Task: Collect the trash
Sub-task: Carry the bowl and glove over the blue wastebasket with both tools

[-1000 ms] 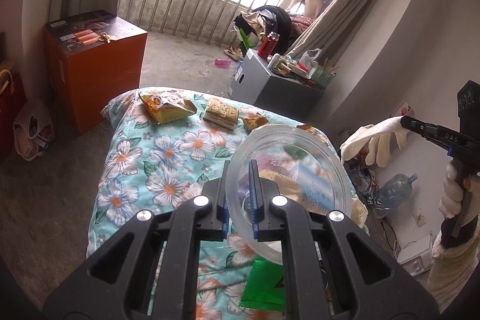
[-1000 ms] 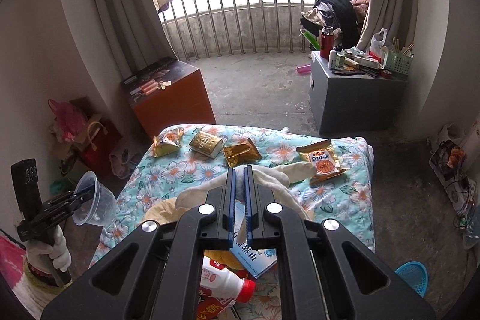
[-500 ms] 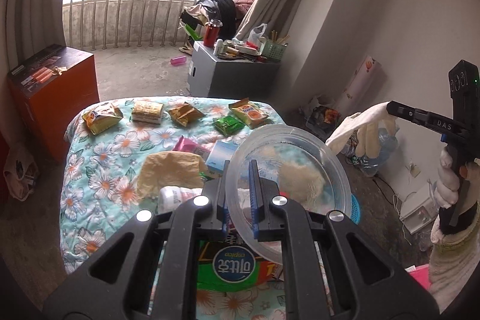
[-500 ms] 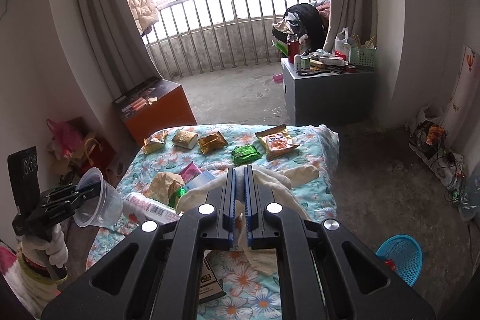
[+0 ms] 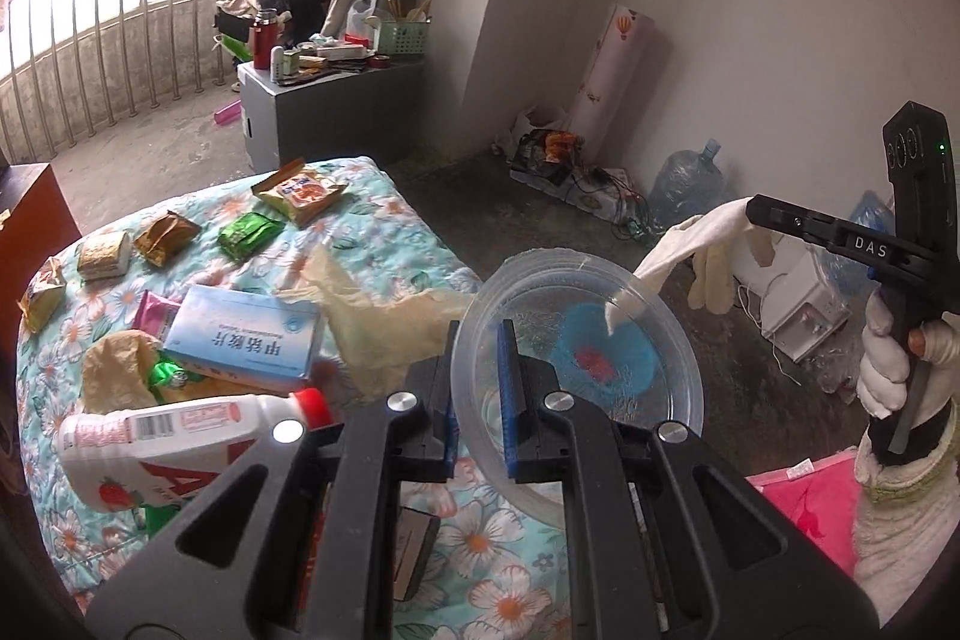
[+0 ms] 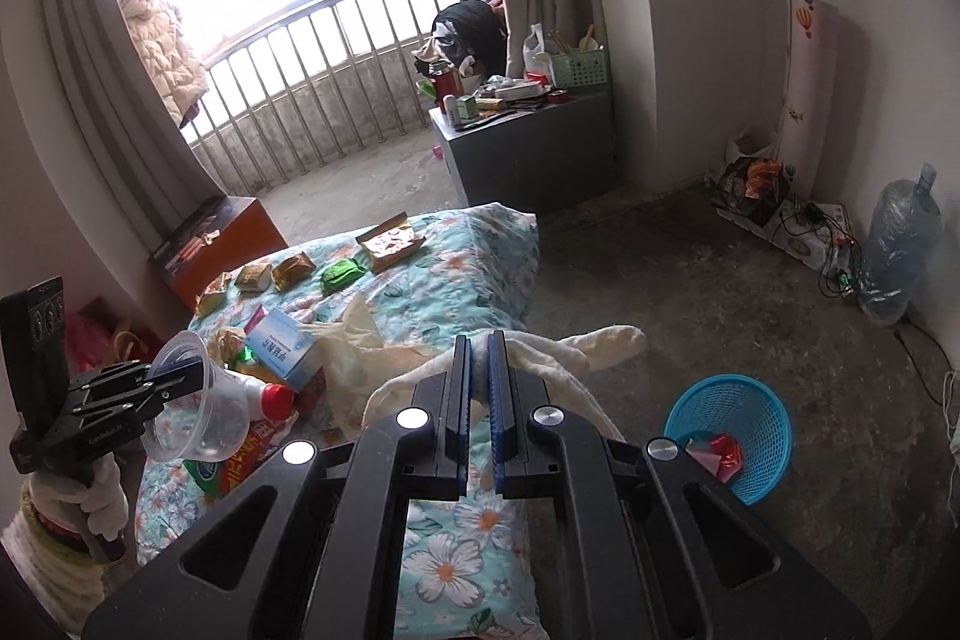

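The left gripper (image 5: 477, 370) was clamped on the rim of a clear plastic cup (image 5: 576, 334), held out past the bed's edge. The right gripper (image 6: 480, 370) was closed tight on a white glove (image 6: 576, 346) that drooped over the floor. Only the right wrist view showed the blue basket (image 6: 729, 436) plainly, on the floor with red wrappers inside; the left view saw it blurred through the cup. A blue box (image 5: 243, 340), a white bottle (image 5: 180, 430) and snack packets (image 5: 300, 190) lay on the flowered bed (image 5: 408, 232).

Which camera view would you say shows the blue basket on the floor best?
The right wrist view: the blue basket stands in the open on the floor, red wrappers inside. The left wrist view shows it only blurred through the clear cup held by the left gripper.
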Motion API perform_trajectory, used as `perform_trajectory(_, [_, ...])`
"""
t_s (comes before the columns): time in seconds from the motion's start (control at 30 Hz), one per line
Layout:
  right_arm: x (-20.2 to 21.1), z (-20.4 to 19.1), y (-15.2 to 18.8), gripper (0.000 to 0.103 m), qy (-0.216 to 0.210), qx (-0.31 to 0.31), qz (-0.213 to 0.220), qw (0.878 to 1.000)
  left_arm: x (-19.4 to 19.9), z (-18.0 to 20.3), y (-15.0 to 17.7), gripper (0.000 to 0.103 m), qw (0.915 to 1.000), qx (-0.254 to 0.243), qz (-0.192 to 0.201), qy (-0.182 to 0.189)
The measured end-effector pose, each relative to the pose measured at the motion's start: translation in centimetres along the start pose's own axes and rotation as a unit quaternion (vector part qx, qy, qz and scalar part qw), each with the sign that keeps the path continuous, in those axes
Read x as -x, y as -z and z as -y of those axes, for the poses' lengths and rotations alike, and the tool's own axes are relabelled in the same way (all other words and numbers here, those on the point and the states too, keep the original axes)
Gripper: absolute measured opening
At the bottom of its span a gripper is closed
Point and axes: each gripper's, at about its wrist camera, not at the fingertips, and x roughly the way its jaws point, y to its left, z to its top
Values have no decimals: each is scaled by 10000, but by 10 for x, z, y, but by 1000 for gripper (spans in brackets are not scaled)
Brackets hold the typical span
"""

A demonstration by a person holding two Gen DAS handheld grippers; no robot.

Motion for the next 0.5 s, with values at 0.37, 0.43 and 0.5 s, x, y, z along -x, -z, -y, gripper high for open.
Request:
perform_trajectory(0.37, [-16,141,43,6,504,-1284,-157,9903,-125,110,-26,9,9920,-808,-884,406])
perform_trajectory(0.43, [-23,168,53,6,572,-1560,-226,9858,-153,130,-28,9,9883,-959,-1085,485])
perform_trajectory(0.5, [-30,194,64,6,642,-1829,-306,9806,-181,149,-28,9,9843,-1095,-1274,542])
